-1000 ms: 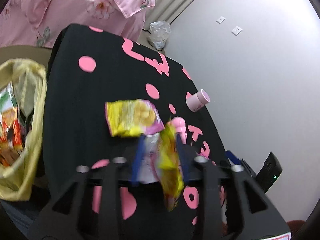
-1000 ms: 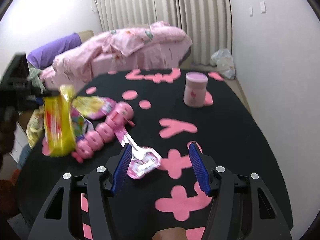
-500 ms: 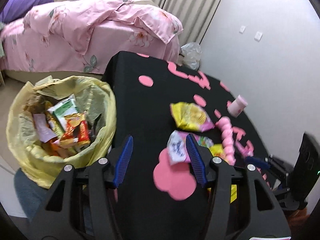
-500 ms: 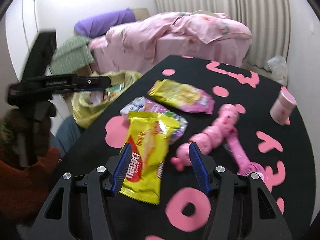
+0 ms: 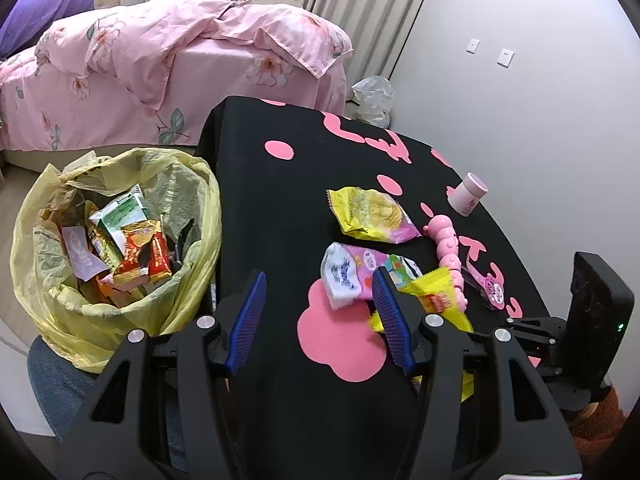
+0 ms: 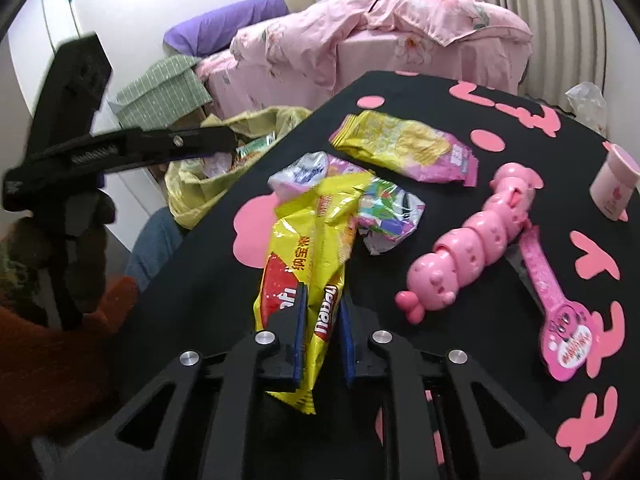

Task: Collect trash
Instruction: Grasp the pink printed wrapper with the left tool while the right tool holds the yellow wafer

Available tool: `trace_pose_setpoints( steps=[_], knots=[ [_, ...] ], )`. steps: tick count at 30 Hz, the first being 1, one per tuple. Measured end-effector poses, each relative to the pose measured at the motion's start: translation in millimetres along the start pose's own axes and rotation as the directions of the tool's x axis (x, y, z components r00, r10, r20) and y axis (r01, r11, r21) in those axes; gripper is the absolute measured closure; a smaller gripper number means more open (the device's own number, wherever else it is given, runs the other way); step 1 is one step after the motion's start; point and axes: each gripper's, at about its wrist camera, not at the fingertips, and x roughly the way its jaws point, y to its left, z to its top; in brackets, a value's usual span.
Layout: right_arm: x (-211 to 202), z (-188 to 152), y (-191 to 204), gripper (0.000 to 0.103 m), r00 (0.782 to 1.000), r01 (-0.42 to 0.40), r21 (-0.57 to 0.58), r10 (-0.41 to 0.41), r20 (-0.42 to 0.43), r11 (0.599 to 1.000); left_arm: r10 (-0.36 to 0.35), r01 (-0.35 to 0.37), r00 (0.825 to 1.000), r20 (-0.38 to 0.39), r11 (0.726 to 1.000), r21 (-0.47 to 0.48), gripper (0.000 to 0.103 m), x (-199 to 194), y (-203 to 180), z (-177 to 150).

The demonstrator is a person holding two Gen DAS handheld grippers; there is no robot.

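My right gripper (image 6: 322,300) is shut on a yellow-and-red snack bag (image 6: 316,240), which also shows in the left wrist view (image 5: 438,300). My left gripper (image 5: 320,284) is open and empty, over the table's left edge by the yellow trash bag (image 5: 52,292), which holds several wrappers. A white-and-pink wrapper (image 5: 352,274) and a yellow-and-pink chip bag (image 5: 370,214) lie on the black table (image 5: 272,208). In the right wrist view they show as the crumpled wrapper (image 6: 384,208) and chip bag (image 6: 404,148).
A pink caterpillar toy (image 6: 472,244), a pink paddle toy (image 6: 560,320) and a pink cup (image 6: 614,188) stand on the right of the table. A bed with pink bedding (image 5: 160,56) lies behind. The left gripper shows in the right wrist view (image 6: 120,148).
The left gripper let go of the yellow snack bag and swung left toward the trash bag. The right gripper moved onto that bag and shut on it.
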Motion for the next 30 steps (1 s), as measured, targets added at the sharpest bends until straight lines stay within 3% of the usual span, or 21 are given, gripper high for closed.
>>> trace_pose_setpoints(
  steps=[4,7,11,14,18,21,24,27,28,30],
  knots=[
    [-25,-7,-15,0.089,0.998,0.024,0.047,-0.026,0.05,0.999,-0.052,0.052,0.999,0.006,0.999,0.014,0.048,3,-2,1],
    [-48,-13,-33,0.089,0.994,0.05,0.108,-0.06,0.096,0.993,-0.126,0.127,0.992,-0.009,0.988,0.087,0.046,12,-13,6],
    [-75,-24,-61,0.089,0.977,0.153,0.179,-0.176,0.121,0.972,-0.157,0.169,0.985,-0.07,0.956,0.239,0.046,45,-38,22],
    [-92,-33,-78,0.089,0.964,0.201,0.223,-0.233,0.128,0.954,-0.169,0.206,0.974,-0.151,0.938,0.279,0.046,77,-47,33],
    [-109,-48,-96,0.089,0.949,0.254,0.273,-0.294,0.118,0.928,-0.131,0.181,0.969,-0.208,0.953,0.244,0.046,104,-42,37],
    [-111,-63,-109,0.089,0.943,0.287,0.306,-0.324,0.077,0.908,-0.226,0.266,0.939,-0.258,0.955,0.132,0.046,102,-34,29],
    [-106,-76,-124,0.089,0.936,0.32,0.346,-0.351,0.029,0.882,-0.261,0.309,0.917,-0.302,0.943,0.122,0.046,90,-38,9],
    [-102,-84,-132,0.088,0.93,0.338,0.355,-0.368,0.018,0.872,-0.309,0.372,0.881,-0.359,0.921,0.118,0.046,76,-47,-11],
    [-101,-85,-133,0.084,0.928,0.343,0.353,-0.371,0.015,0.871,-0.309,0.379,0.877,-0.368,0.916,0.132,0.046,72,-51,-15],
    [-100,-87,-134,0.07,0.919,0.359,0.357,-0.394,0.027,0.862,-0.277,0.355,0.892,-0.358,0.919,0.172,0.046,63,-58,-21]
  ],
)
